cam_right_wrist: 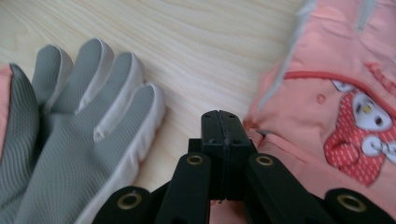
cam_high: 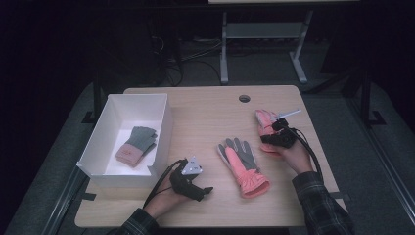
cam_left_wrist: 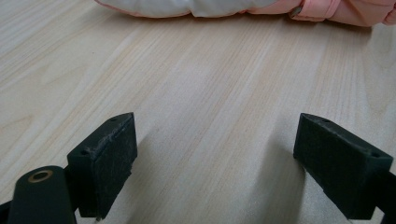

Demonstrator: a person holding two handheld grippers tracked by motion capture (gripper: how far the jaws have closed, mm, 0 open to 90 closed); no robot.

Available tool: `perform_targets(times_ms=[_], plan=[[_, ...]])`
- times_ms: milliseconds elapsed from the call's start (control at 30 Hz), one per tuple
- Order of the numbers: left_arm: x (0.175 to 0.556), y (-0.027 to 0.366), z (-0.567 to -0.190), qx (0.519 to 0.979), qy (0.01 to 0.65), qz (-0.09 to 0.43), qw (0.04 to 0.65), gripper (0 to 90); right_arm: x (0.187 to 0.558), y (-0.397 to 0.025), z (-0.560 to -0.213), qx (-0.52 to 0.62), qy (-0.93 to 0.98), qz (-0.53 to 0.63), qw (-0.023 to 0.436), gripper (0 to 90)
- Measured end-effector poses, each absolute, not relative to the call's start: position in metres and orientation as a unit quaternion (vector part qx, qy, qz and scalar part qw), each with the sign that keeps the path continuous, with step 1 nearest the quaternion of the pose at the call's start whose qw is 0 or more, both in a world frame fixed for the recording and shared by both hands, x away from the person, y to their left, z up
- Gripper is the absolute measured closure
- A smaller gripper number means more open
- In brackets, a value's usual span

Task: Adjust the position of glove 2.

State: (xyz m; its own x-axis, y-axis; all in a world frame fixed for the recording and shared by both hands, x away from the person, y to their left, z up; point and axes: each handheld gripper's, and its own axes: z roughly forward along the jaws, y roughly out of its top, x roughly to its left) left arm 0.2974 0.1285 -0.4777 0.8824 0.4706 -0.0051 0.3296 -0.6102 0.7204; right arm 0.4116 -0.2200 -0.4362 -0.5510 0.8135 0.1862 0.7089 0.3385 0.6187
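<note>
A pink glove with a grey palm [cam_high: 242, 164] lies palm up in the middle of the table; its grey fingers [cam_right_wrist: 84, 116] fill the left of the right gripper view. A second pink glove [cam_high: 264, 122] with a cartoon patch [cam_right_wrist: 336, 93] lies at the right. My right gripper [cam_right_wrist: 223, 126] is shut, its tips at that glove's left edge, with pink fabric against the jaws and none visible between them. My left gripper [cam_high: 208, 190] rests low near the front edge, open and holding nothing [cam_left_wrist: 215, 163], pointing at the middle glove's puffy cuff [cam_left_wrist: 233, 7].
A white box [cam_high: 164, 122] stands at the table's left with a grey and pink knit glove pair [cam_high: 137, 144] inside. A round cable hole [cam_high: 244, 98] sits near the far edge. Bare wood lies between the box and the middle glove.
</note>
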Motion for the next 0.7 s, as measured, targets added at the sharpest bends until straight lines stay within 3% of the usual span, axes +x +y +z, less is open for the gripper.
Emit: perform_targets(times_ms=[333,433,633,700], plan=[[0.297,0.129,-0.478,0.892,0.224,0.093,0.380,12.7,0.395,-0.260,-0.432,0.477,0.806,0.338,0.087,89.6],[0.297,0.128,-0.478,0.892,0.224,0.092,0.380,12.6,0.393,-0.267,-0.428,0.476,0.801,0.352,0.085,81.7],[0.297,0.128,-0.478,0.892,0.225,0.093,0.381,12.6,0.403,-0.274,-0.411,0.490,0.785,0.352,0.140,64.0],[0.297,0.128,-0.478,0.892,0.225,0.093,0.381,12.6,0.411,-0.275,-0.412,0.498,0.782,0.350,0.134,59.2]])
